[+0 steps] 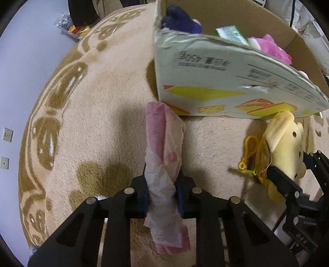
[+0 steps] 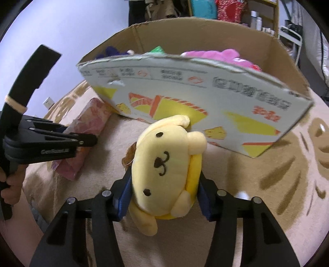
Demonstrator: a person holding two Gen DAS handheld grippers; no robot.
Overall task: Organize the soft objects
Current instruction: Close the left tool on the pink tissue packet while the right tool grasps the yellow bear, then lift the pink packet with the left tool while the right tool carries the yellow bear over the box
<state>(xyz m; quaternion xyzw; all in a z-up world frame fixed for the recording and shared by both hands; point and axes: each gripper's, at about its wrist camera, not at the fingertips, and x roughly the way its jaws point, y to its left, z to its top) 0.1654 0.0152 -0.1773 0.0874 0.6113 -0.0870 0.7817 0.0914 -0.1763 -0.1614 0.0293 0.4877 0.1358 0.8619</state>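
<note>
Left gripper (image 1: 162,193) is clamped on a pink crinkly plastic-wrapped soft pack (image 1: 164,143), gripped near its lower third; most of the pack sticks out ahead of the fingers toward the printed cardboard box (image 1: 205,82). Looks light and squashy with a slippery wrapper, so a mid-body grip would likely hold steadier. Right gripper (image 2: 162,197) is closed around a yellow plush dog toy (image 2: 164,162), pinched across its body, just in front of the box wall. Soft, light, compressible, probably not fragile. Purple and pink plush toys (image 2: 216,55) sit inside the box.

Beige patterned rug (image 1: 98,106), pale wall (image 2: 67,26), shelving (image 2: 265,18)
</note>
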